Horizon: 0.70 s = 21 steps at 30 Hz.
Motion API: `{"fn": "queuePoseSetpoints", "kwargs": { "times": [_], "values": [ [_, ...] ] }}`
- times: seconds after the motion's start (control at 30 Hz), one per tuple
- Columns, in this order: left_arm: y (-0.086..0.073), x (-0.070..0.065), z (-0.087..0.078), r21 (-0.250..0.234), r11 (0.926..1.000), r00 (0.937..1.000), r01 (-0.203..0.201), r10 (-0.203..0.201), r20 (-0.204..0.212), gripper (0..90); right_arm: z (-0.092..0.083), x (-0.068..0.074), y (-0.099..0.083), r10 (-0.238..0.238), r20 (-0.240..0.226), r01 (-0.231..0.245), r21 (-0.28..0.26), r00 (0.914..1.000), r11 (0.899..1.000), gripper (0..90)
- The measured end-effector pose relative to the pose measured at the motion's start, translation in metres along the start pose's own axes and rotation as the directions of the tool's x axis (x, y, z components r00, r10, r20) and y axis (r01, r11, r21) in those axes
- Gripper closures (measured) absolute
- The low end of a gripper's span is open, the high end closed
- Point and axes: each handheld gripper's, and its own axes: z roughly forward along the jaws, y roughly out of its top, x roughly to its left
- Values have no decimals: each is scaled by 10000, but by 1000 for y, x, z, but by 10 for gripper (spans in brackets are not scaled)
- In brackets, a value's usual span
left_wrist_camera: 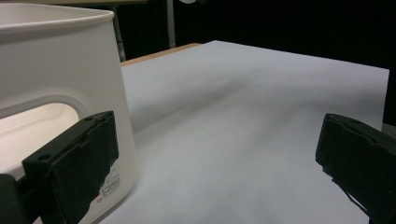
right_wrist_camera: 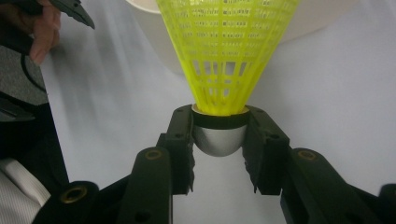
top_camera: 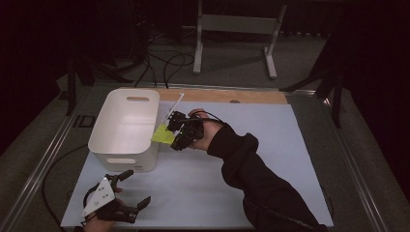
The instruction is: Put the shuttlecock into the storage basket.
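Right gripper (right_wrist_camera: 219, 140), held level, clamps shuttlecock (right_wrist_camera: 224, 51) beside white bin (top_camera: 126, 126).

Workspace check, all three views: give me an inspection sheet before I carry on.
Surface: pale sheet over a wooden table top; no spills seen.
Job's things: yellow shuttlecock clamped by its silver cap, skirt pointing at the white bin; bin upright on the sheet's left part.
Clutter: a thin white stick beside the bin's far right corner.
Grippers: right gripper shut on the shuttlecock, just right of the bin's rim; left gripper open, holding nothing, near the bin's front wall.
Cables: dark cables on the floor beyond the table.
Surroundings: grey metal stand behind; room dark.
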Motion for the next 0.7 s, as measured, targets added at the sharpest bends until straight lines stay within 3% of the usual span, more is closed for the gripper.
{"fn": "queuePoseSetpoints", "kwargs": {
  "times": [0.6, 0.7],
  "values": [
    [0, 0, -1, -36, 10000, 10000, -11, 11, 29, 0, -3, 8, 37, -570, -295, 560, -335, 9979, 9979, 647],
    [0, 0, -1, -19, 10000, 10000, -42, 42, 26, 0, -3, 10, 43, -840, -378, 823, -445, 9958, 9956, 648]
  ]
}}
